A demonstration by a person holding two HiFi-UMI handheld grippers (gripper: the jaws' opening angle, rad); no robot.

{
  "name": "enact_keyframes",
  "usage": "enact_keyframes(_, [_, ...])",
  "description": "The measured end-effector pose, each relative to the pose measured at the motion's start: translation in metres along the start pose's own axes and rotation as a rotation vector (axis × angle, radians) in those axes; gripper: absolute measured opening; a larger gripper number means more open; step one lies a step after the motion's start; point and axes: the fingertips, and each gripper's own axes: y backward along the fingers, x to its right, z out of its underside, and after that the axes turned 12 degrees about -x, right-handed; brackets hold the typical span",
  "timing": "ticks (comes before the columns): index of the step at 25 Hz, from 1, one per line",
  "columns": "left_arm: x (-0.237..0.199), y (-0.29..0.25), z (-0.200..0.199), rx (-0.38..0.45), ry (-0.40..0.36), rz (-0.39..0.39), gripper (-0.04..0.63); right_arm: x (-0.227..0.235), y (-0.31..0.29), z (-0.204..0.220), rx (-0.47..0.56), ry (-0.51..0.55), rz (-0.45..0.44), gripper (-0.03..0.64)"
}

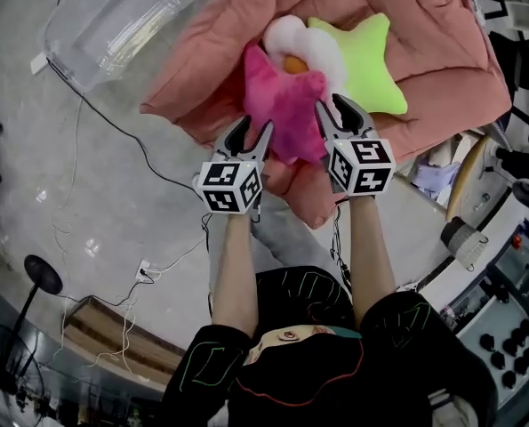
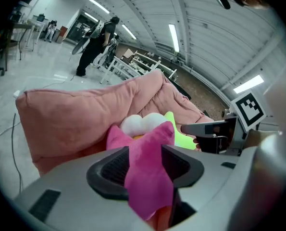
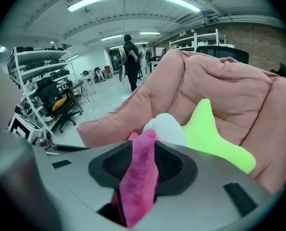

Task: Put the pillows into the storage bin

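Looking down in the head view, I have both grippers on the pink star pillow point(image 1: 282, 105), which lies on the big pink cushion point(image 1: 406, 25). The left gripper point(image 1: 251, 132) is at its near-left arm and the right gripper point(image 1: 335, 109) at its near-right arm. A white pillow point(image 1: 304, 43) sits against the star's far edge, with a green star pillow point(image 1: 357, 56) just beside it on the right. The clear storage bin point(image 1: 113, 16) is on the floor, far left and well apart from all of this.

In the left gripper view, my jaws stand partway closed, and the pink star pillow's point(image 2: 147, 172) arm fills the gap, so the pads point(image 2: 109, 170) bear on plush at both sides. I judge that only a soft tip is caught and could slide out under the pillow's weight.

In the right gripper view, the jaws pinch a thin upright fold of the pink star pillow point(image 3: 140, 177), with the white pillow point(image 3: 167, 126) touching it just behind. That hold looks the weaker one. If it lets go during the carry, the pillow would swing from my left gripper and might miss the bin. Lifting could also drag the white pillow off the cushion onto the floor.
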Motion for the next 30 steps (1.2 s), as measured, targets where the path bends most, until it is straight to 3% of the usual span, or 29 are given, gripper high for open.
enact_keyframes(3, [-0.004, -0.023, 0.016, -0.064, 0.041, 0.026, 0.327, 0.004, -0.017, -0.002, -0.017, -0.004, -0.026, 0.177])
enact_keyframes(8, [-0.009, -0.049, 0.039, -0.131, 0.096, 0.052, 0.411, 0.009, -0.040, -0.003, -0.043, 0.003, -0.045, 0.218])
enact_keyframes(15, [-0.013, -0.062, 0.047, -0.148, 0.127, 0.059, 0.434, 0.006, -0.063, -0.002, -0.079, 0.027, -0.062, 0.222])
enact_keyframes(22, [-0.015, -0.045, 0.029, -0.120, 0.119, 0.045, 0.434, -0.009, -0.052, 0.000, -0.152, 0.030, -0.088, 0.100])
enact_keyframes(30, [-0.009, -0.018, -0.004, -0.083, 0.065, 0.036, 0.423, -0.030, -0.015, -0.012, -0.115, 0.025, -0.104, 0.081])
